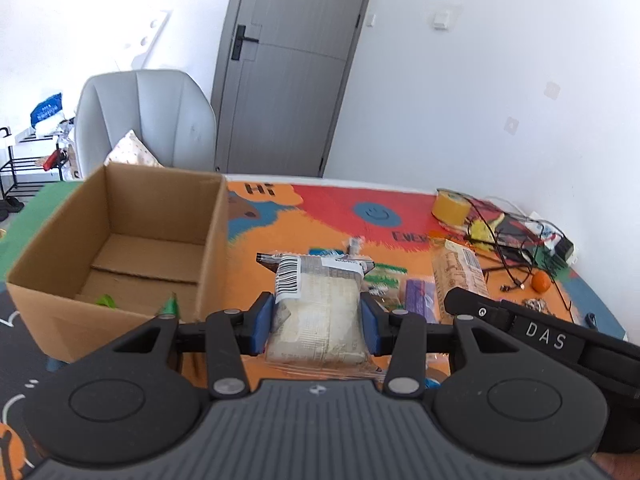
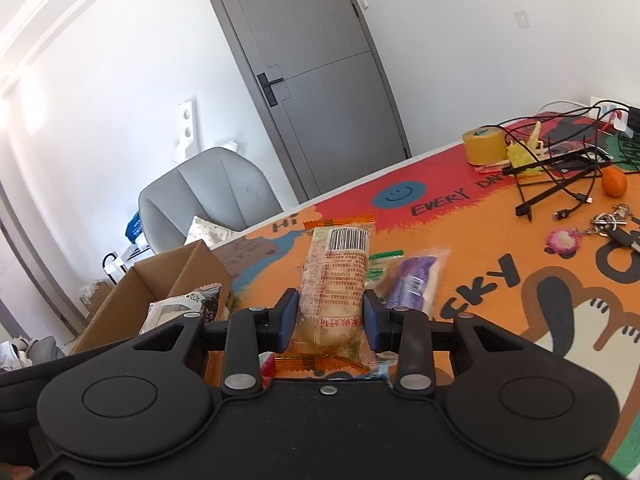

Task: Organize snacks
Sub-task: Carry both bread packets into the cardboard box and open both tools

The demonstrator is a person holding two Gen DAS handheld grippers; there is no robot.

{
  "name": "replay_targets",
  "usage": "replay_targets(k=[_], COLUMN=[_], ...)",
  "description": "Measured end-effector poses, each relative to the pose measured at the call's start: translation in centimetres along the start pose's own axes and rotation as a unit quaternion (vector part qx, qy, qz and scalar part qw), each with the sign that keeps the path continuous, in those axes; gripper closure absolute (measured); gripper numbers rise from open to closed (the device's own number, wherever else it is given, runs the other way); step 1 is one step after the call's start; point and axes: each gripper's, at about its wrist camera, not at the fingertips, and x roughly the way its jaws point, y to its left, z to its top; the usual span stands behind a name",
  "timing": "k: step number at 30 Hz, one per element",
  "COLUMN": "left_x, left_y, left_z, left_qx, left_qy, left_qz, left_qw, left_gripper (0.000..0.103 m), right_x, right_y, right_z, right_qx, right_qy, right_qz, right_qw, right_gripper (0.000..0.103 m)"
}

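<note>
A: Two packets in hand, one per tool. Your left tool has its blue pads closed partway on a pale wrapped cake packet, barcode end pointing away from you, held clear above the worktop. Your right tool is clamped the same way on an orange-edged packet, also lifted off the surface.

B: Grip condition?

A: Both packets are pinched at the sides, wrappers dented in under the pads. Neither tool is fully closed; the packets keep the jaws apart.

B: Stock left on the worktop?

A: Just beyond your tools: a purple packet in clear wrap, a green-and-white packet beside it, partly hidden. In the left view a tan biscuit packet lies further right, and more small wrappers sit behind the held cake, too covered to count.

B: Already stored?

A: Cardboard box, open top, on your left. Only scraps of green show at its near inside edge; the floor further in is bare. I judge the sorting barely begun: two packets ready to go in, at least three to follow.

B: Not snacks?

A: Far right: yellow tape roll, tangled cables, an orange fruit, keys. Leave those out of the tally, I would say.
</note>
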Motion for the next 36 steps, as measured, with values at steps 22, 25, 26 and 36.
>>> replay_targets(k=[22, 25, 26, 36], left_x=[-3.8, -3.7, -3.6, -1.6], left_y=[7.1, 8.0, 8.4, 11.2], left_z=[4.3, 4.6, 4.8, 5.3], left_qx=[-0.033, -0.039, -0.041, -0.060], left_qy=[-0.061, -0.061, -0.061, -0.051], left_qz=[0.060, 0.061, 0.062, 0.074], left_qw=[0.9958, 0.9955, 0.9954, 0.9941], left_gripper=[0.059, 0.059, 0.059, 0.059], right_x=[1.4, 2.0, 2.1, 4.5], right_y=[8.3, 9.1, 9.5, 11.7], right_z=[1.5, 1.5, 1.5, 1.5], right_qx=[-0.029, -0.035, -0.038, -0.049], right_qy=[-0.026, -0.023, -0.023, -0.011], right_qz=[0.068, 0.074, 0.077, 0.097], right_qw=[0.997, 0.996, 0.996, 0.994], right_gripper=[0.068, 0.068, 0.068, 0.068])
